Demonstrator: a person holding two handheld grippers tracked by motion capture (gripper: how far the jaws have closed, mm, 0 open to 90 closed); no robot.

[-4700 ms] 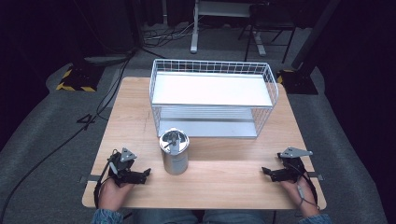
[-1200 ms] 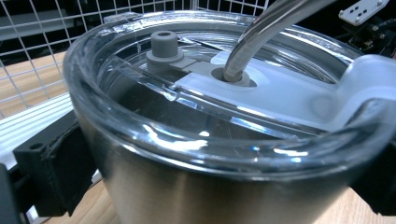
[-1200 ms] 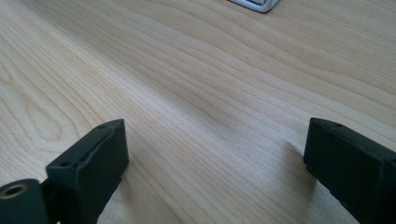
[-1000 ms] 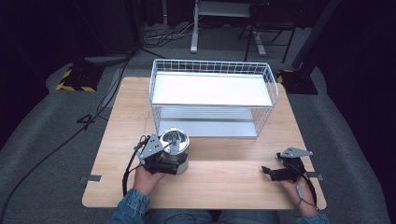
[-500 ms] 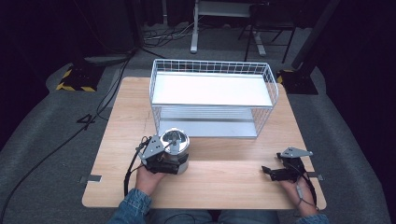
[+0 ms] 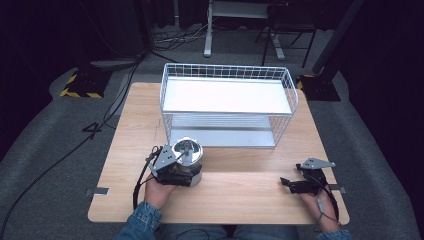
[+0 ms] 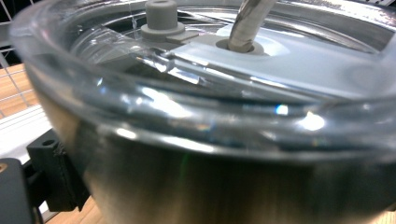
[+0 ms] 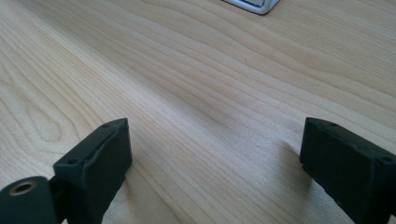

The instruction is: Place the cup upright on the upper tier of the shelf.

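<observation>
A steel tumbler [image 6: 187, 151] with a clear lid [image 7: 224, 107] and a metal straw [image 7: 246, 23] stands upright on the wooden table [image 6: 240, 197], in front of the wire rack. My left gripper [image 6: 181, 174] is around the tumbler's body from the near side, shut on it; one black finger [image 7: 49, 175] presses against its left wall. At the table's right front my right gripper [image 6: 287, 183] rests open, and bare wood lies between its fingers [image 8: 95, 161].
A white wire rack [image 6: 226, 66] with two shelves stands at the back middle of the table; its corner [image 8: 254, 4] shows ahead of the right gripper. Dark floor with cables and a stand lies beyond the table.
Since the earliest frame my left gripper has moved from the table's left front to the tumbler and closed around it. Over the last second nothing has visibly moved. The right gripper has stayed put.
</observation>
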